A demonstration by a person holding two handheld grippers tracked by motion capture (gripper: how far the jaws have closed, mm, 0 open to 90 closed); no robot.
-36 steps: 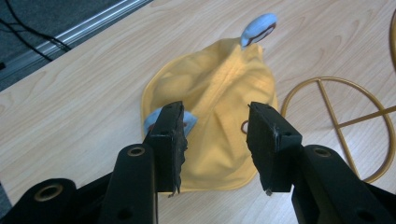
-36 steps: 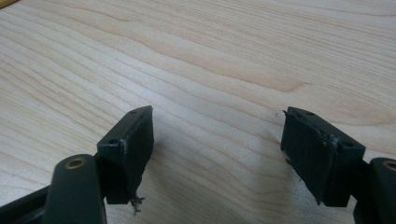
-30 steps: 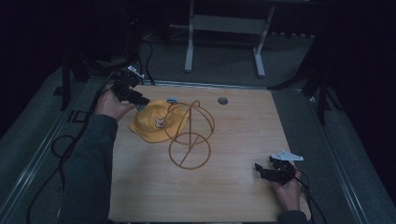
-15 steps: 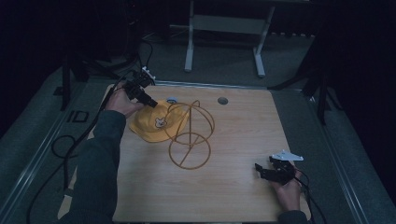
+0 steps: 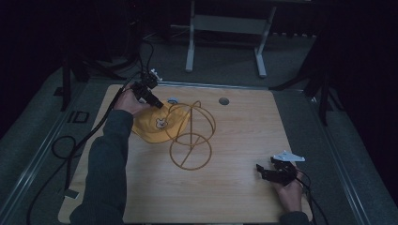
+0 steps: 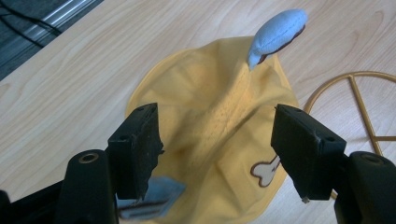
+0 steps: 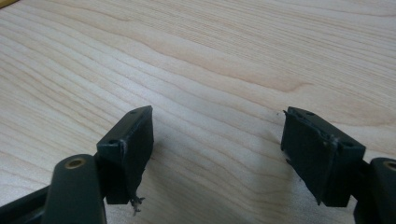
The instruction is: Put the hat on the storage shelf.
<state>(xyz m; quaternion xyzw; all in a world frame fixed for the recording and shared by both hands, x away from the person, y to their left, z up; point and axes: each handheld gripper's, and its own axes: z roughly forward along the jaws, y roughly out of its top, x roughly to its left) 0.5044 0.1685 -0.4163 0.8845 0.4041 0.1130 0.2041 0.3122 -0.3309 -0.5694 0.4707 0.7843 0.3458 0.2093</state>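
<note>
- High view: a person's left hand-held gripper (image 5: 157, 104) hangs over the far-left part of the wooden tabletop (image 5: 244, 131), its black jaws pointing down at the far edge of a yellow cloth hat (image 5: 157, 124).
- The hat lies crumpled on the tabletop, just below and in front of that gripper, its right side against a gold wire stand (image 5: 191, 136) made of rings and a straight bar.
- A small pale-blue ear (image 5: 173, 100) of the hat sits just right of the jaw tips.
- Left gripper view: the jaws of the left hand-held gripper (image 6: 217, 135) stand wide apart, with the hat (image 6: 215, 140) directly between and beyond them; whether either jaw touches the cloth cannot be told.
- A padded blue ear (image 6: 276, 35) sticks up from the hat's far side, a second blue piece (image 6: 152, 198) lies by the left jaw, and a bone design (image 6: 265, 170) marks the cloth near the right jaw.
- Part of the gold stand (image 6: 359, 102) shows on the wood to the right of the hat.
- The right hand-held gripper (image 5: 265, 169) rests low at the near-right corner of the tabletop, well apart from the hat.
- Right gripper view: the jaws of the right hand-held gripper (image 7: 217, 149) are spread wide over bare wood grain (image 7: 210, 70), holding nothing.
</note>
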